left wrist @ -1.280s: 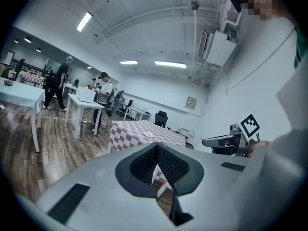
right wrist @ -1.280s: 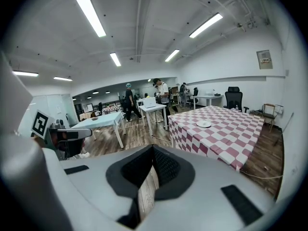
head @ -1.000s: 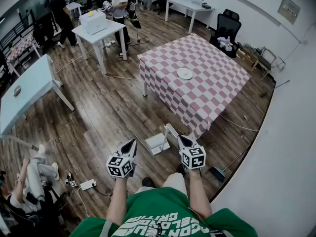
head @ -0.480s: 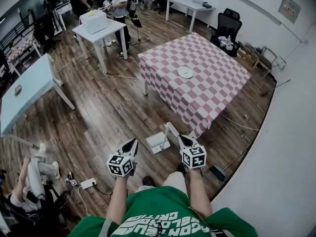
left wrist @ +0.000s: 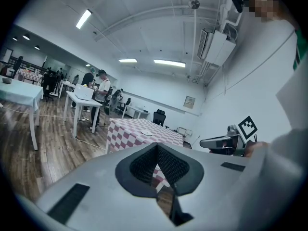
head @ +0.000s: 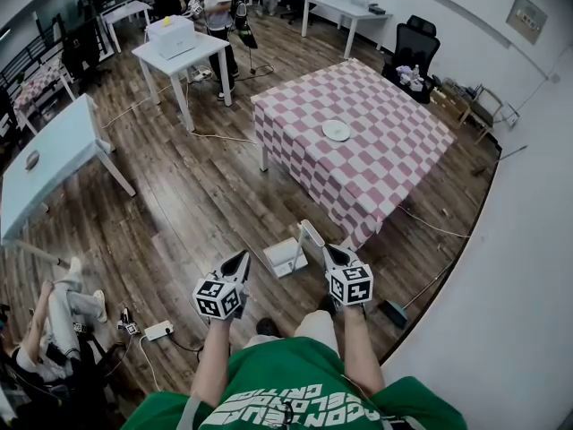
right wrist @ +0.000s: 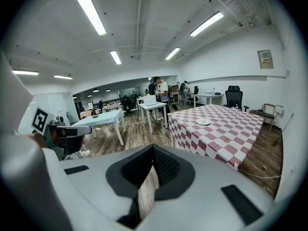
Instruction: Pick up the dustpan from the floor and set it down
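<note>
Left gripper [left wrist: 156,147]: jaws closed pad to pad, nothing between them. Right gripper [right wrist: 153,148]: jaws likewise fully closed, empty. Both are held side by side in the air in front of the person, above the floor [head: 197,204], pointing forward and somewhat down. Dustpan [head: 285,259]: white, lying on the wood floor just ahead of the two grippers and between them in the head view, its handle standing up at its right side; held by neither gripper. It sits near the corner of the checked surface [head: 385,164]. Plate [head: 336,131]: white, on the checked surface, well apart from the dustpan. Power strip [head: 159,332]: on the floor to the left of the left gripper.
</note>
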A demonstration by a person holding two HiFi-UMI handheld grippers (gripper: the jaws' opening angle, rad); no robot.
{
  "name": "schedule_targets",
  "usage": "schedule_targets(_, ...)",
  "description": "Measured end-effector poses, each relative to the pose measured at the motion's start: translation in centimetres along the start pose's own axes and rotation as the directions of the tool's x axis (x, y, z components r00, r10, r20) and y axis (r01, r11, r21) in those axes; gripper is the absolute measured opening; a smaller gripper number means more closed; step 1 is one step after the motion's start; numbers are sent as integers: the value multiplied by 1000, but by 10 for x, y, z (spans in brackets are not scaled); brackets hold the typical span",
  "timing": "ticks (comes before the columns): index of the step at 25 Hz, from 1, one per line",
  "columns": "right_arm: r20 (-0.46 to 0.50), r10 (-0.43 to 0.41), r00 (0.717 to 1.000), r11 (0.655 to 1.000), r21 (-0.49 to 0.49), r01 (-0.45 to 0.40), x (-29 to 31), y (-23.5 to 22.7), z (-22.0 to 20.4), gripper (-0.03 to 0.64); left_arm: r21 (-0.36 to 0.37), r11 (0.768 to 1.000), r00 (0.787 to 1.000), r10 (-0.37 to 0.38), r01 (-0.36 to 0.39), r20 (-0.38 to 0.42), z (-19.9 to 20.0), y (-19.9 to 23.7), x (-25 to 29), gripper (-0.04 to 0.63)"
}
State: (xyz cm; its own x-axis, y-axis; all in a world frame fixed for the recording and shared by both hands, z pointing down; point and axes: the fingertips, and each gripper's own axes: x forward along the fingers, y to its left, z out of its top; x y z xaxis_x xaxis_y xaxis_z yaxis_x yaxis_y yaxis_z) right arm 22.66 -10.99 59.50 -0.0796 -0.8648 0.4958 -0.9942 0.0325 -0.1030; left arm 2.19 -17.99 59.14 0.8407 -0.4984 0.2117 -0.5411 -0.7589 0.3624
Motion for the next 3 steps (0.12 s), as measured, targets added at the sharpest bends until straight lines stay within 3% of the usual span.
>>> schedule_targets(3, 1, -5, 1000, 1000, -1, 5, 2, 0, 0, 8, 0, 1000, 1000, -3, 3, 2, 0, 1, 1, 3)
